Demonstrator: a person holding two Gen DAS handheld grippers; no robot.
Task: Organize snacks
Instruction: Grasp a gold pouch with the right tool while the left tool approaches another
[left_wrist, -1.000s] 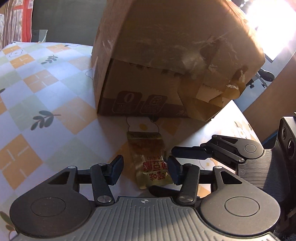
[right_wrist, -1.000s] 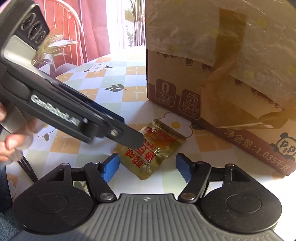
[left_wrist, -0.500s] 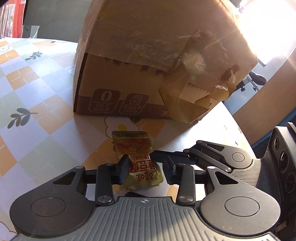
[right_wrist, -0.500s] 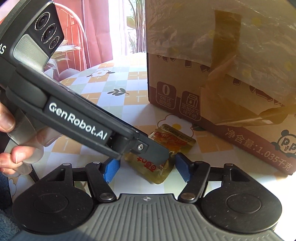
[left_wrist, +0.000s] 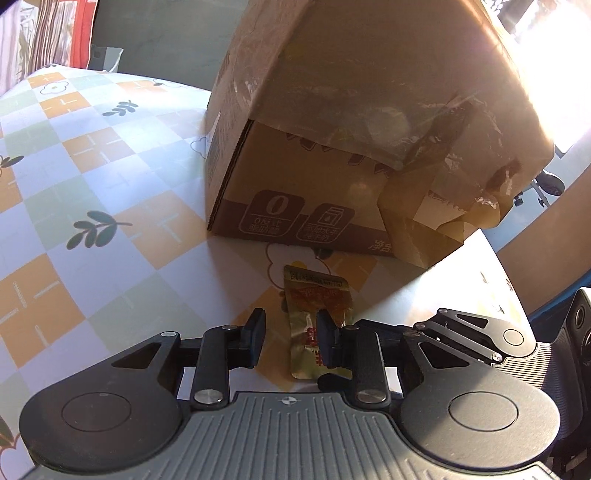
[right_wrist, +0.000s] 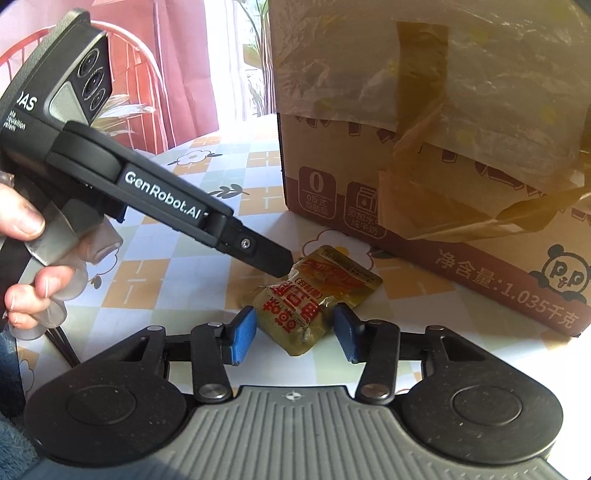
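Surface: checked tablecloth (left_wrist: 110, 192), box (left_wrist: 332, 147) behind.
L gripper (left_wrist: 290, 338): closing round gold snack pouch (left_wrist: 314, 314), not yet pinched.
R gripper (right_wrist: 293, 334): closing, pouch between, untouched.
Tip: let one grip only; lift clear.

Two wrist fisheye cameras look steeply down from close range, sharing the gold snack packet (left_wrist: 317, 325) (right_wrist: 314, 299) and cardboard box (left_wrist: 332, 155) (right_wrist: 461, 147).

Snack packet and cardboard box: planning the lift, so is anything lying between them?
No; in both wrist views only bare tablecloth separates the snack packet from the cardboard box.
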